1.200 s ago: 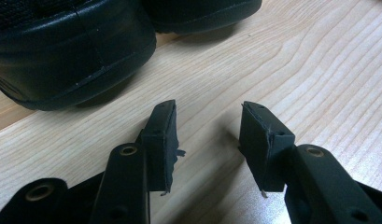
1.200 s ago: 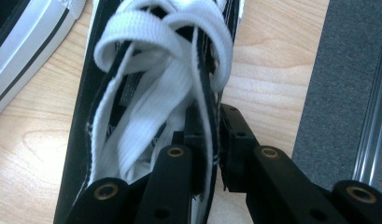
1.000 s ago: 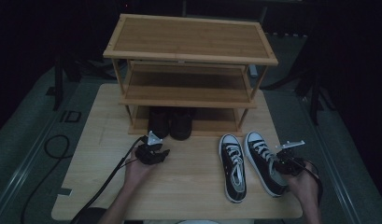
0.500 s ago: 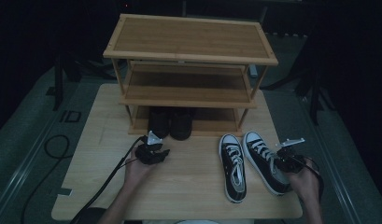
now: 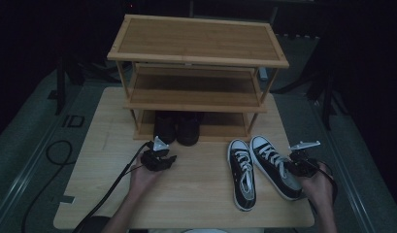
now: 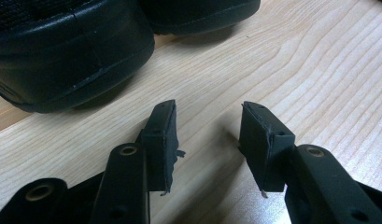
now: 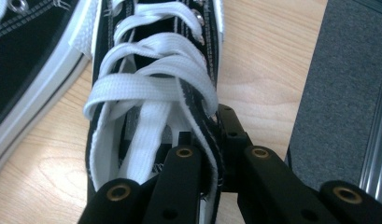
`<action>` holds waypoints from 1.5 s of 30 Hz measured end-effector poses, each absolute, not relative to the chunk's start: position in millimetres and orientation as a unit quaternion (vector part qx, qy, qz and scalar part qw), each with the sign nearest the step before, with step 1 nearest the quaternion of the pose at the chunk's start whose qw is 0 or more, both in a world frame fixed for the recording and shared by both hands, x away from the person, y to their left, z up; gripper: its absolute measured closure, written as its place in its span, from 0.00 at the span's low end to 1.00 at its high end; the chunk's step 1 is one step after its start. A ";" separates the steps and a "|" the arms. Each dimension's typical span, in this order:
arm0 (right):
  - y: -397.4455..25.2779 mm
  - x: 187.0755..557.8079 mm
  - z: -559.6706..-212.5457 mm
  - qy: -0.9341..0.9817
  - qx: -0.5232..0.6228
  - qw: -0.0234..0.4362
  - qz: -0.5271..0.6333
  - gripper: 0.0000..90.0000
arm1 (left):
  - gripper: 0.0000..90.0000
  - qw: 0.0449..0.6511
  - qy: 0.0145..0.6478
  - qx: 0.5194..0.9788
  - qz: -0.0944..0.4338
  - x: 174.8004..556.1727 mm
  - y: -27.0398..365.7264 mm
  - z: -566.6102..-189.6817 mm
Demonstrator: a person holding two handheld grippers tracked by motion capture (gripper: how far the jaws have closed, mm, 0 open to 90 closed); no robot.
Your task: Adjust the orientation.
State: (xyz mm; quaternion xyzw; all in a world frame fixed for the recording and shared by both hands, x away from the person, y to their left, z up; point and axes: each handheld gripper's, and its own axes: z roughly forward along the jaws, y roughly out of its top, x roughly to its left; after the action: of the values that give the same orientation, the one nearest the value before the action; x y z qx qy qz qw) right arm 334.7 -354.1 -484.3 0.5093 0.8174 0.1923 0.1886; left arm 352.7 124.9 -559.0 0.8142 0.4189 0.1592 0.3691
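A black-and-white laced sneaker (image 5: 272, 164) lies at the table's right, and its mate (image 5: 242, 175) lies just left of it. My right gripper (image 5: 294, 167) is shut on the first sneaker's eyelet-side wall (image 7: 203, 100), one jaw inside the shoe (image 7: 132, 140) and one outside; its tips meet at the canvas (image 7: 212, 135). My left gripper (image 5: 166, 158) rests low over the table's left middle. It is open (image 6: 207, 126) with nothing between its jaws. A pair of black shoes (image 5: 177, 127) stands on the rack's bottom level, their toes (image 6: 62, 51) just beyond the left gripper.
A three-level wooden shoe rack (image 5: 198, 58) stands at the back of the wooden table (image 5: 196, 194). Grey floor (image 7: 338, 93) begins past the table's right edge, close to my right gripper. A black cable (image 5: 55, 155) trails off the left side.
The gripped sneaker's heel has swung a little to the right with my right hand, so the shoe now lies more slanted. The left gripper has stayed where it was.
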 end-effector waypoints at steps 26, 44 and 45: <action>-347.5 343.4 -452.0 0.819 0.491 0.202 0.218 0.98 | 0.62 0.366 0.418 0.816 0.162 352.3 123.5 -558.6; -332.8 350.2 -431.3 0.822 0.475 0.211 0.233 0.98 | 0.62 0.365 0.418 0.816 0.162 352.4 123.1 -558.6; -331.4 350.7 -430.0 0.822 0.474 0.212 0.233 0.98 | 0.62 0.365 0.418 0.816 0.162 352.3 123.1 -558.6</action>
State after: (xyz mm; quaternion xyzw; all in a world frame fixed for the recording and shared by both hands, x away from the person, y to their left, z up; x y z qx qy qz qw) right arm 350.7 -331.4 -430.0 0.4738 0.8224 0.2331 0.2117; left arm 352.3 123.1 -558.6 0.8159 0.4178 0.1623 0.3651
